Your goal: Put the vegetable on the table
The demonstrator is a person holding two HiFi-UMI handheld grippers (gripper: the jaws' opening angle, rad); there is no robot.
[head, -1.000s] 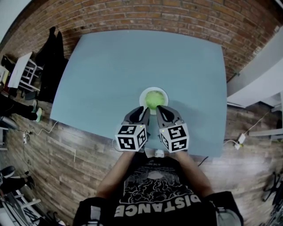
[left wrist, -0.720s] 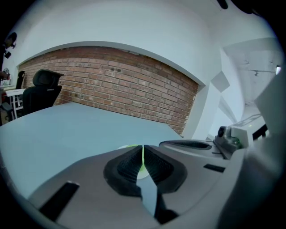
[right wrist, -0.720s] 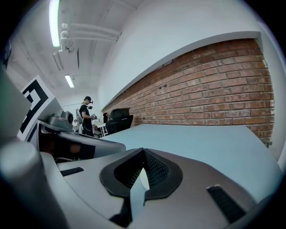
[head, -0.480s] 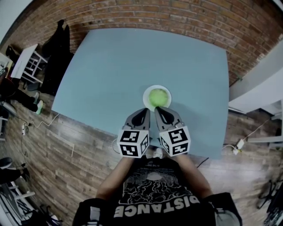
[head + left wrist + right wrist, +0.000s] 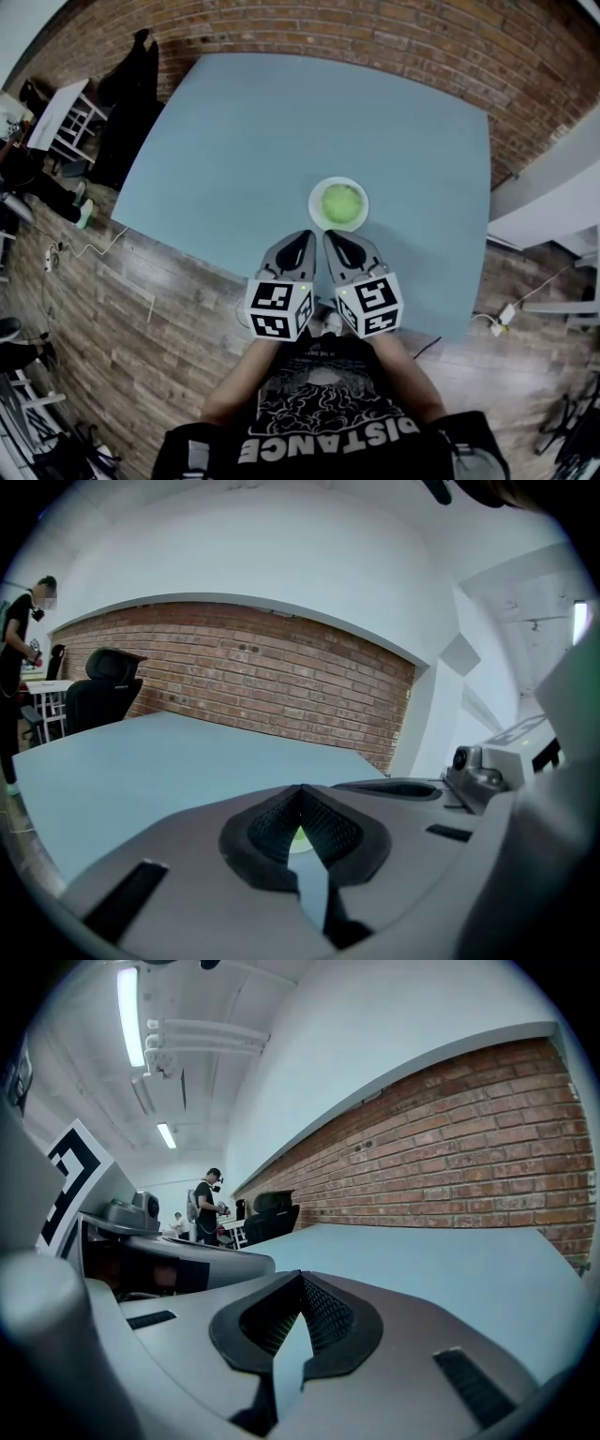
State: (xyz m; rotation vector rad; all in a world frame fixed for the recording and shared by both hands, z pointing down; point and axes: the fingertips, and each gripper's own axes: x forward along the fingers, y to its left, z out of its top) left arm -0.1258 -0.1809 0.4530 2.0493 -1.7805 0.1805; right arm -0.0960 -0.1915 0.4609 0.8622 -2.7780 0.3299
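A round green vegetable (image 5: 340, 201) lies in a white plate (image 5: 315, 214) on the blue-grey table (image 5: 234, 131), right of centre and towards the near edge. My left gripper (image 5: 307, 237) and right gripper (image 5: 328, 237) hover side by side just short of the plate, over the table's near edge. Both are shut with nothing between the fingers. In the left gripper view the jaws (image 5: 301, 789) meet at the tips, and a sliver of green vegetable (image 5: 298, 835) shows through the gap below them. In the right gripper view the gripper (image 5: 301, 1277) is likewise shut over bare table.
A brick wall (image 5: 375, 28) runs behind the table. A black chair (image 5: 127, 103) and a white desk (image 5: 56, 122) stand at the far left. Cables lie on the wood floor (image 5: 122, 281). A person (image 5: 206, 1206) stands far off by the desk.
Both grippers have drawn back a little from the plate toward the near edge and moved closer together. They stayed shut. The plate and vegetable have not moved.
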